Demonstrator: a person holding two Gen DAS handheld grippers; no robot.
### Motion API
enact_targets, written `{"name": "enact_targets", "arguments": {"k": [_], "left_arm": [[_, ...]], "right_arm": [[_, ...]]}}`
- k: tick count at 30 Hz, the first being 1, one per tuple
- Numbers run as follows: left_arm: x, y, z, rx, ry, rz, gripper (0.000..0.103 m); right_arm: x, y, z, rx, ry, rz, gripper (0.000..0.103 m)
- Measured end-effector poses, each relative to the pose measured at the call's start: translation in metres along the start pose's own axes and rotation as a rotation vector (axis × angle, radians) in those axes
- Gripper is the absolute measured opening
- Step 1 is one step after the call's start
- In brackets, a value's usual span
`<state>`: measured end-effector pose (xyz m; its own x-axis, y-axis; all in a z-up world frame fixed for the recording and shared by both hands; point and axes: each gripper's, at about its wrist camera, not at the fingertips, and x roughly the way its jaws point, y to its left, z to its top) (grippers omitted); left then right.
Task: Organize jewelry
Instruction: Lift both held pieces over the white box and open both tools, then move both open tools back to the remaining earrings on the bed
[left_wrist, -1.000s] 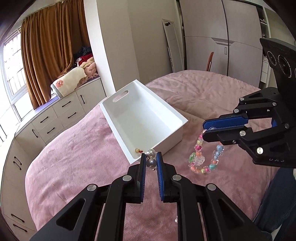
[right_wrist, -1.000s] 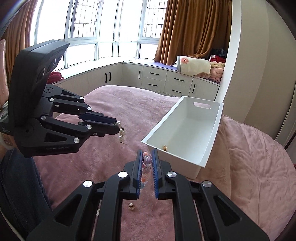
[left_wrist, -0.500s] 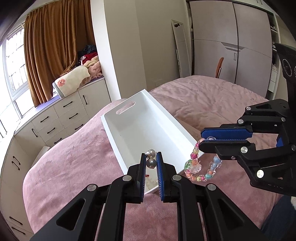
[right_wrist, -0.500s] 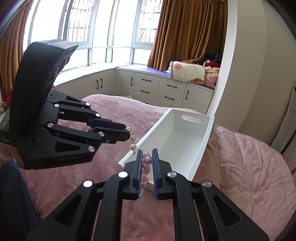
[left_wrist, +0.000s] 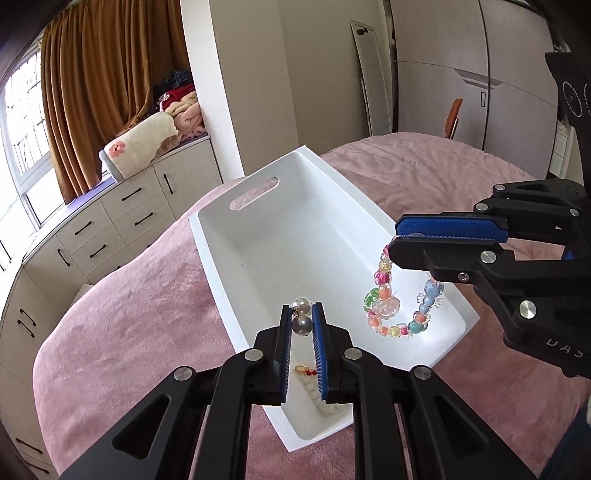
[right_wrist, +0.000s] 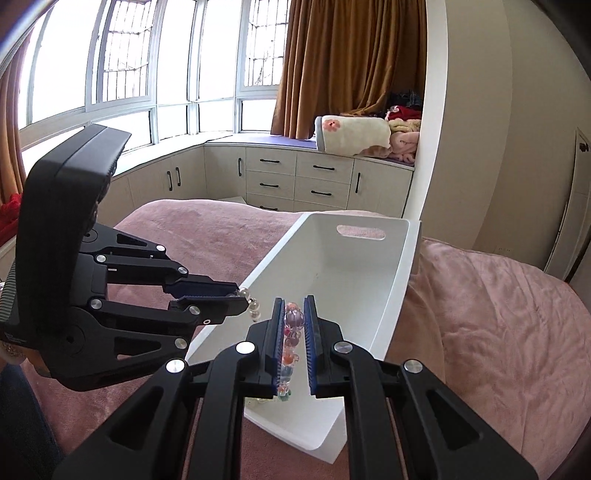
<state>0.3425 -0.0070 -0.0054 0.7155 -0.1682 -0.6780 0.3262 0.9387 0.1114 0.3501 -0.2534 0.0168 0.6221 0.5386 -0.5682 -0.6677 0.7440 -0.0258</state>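
A white bin (left_wrist: 258, 229) (right_wrist: 391, 295) with a handle slot lies on the pink bed. My left gripper (left_wrist: 302, 314) (right_wrist: 242, 301) is shut on a pearl bead piece (left_wrist: 301, 321) (right_wrist: 253, 308), held over the bin's near end. My right gripper (right_wrist: 293, 308) (left_wrist: 397, 240) is shut on a colourful bead bracelet (left_wrist: 391, 306) (right_wrist: 291, 332), which hangs in a loop over the bin's right side. A small orange and red jewel (left_wrist: 304, 369) and a pale bead strand (left_wrist: 321, 398) rest on the bin floor below the left fingers.
The pink bedspread (left_wrist: 129, 325) (right_wrist: 498, 314) surrounds the bin. Cream drawers (left_wrist: 122, 218) (right_wrist: 295, 177) with folded blankets on top run along the window side. A wall pillar (left_wrist: 236, 92) and grey wardrobes (left_wrist: 443, 74) stand behind the bed. A wooden chair back (left_wrist: 452, 114) shows beyond it.
Both grippers have travelled forward from beside the bin to over its near end, each still gripping its beads. The bracelet now hangs above the bin's inside rather than over the bedspread.
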Motion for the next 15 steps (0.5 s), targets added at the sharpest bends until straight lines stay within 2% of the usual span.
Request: {"name": "enact_targets", "arguments": {"k": [4,6,7,8,9,10,11,12,15], "left_arm": [[0.013,0.000,-0.006,0.008,-0.029,-0.001,0.018],[0.023,-0.002,-0.010,0.018,-0.015,0.008,0.026],[0.027,-0.003,-0.013,0.022,-0.010,0.013,0.037],[0.031,-0.004,-0.015,0.027,-0.005,0.016,0.042],[0.034,-0.004,-0.017,0.032,0.001,0.021,0.044],[0.038,-0.004,-0.019,0.035,0.009,0.022,0.049],[0.039,-0.004,-0.022,0.037,0.010,0.024,0.054],[0.039,-0.004,-0.023,0.039,0.005,0.032,0.056],[0.031,0.000,-0.031,0.042,-0.046,0.056,0.067]], "right_arm": [[0.015,-0.005,-0.005,0.003,0.002,0.007,0.011],[0.023,-0.005,-0.009,-0.004,0.015,0.014,0.013],[0.025,-0.005,-0.012,-0.007,0.022,0.008,0.013],[0.028,-0.005,-0.014,-0.011,0.028,0.006,0.013],[0.031,-0.005,-0.016,-0.009,0.035,0.002,0.016],[0.031,-0.005,-0.017,-0.001,0.036,-0.004,0.036],[0.030,-0.006,-0.018,0.007,0.029,-0.012,0.051],[0.027,-0.006,-0.020,0.012,0.005,-0.024,0.072],[0.016,-0.008,-0.020,0.009,-0.040,-0.028,0.071]]}}
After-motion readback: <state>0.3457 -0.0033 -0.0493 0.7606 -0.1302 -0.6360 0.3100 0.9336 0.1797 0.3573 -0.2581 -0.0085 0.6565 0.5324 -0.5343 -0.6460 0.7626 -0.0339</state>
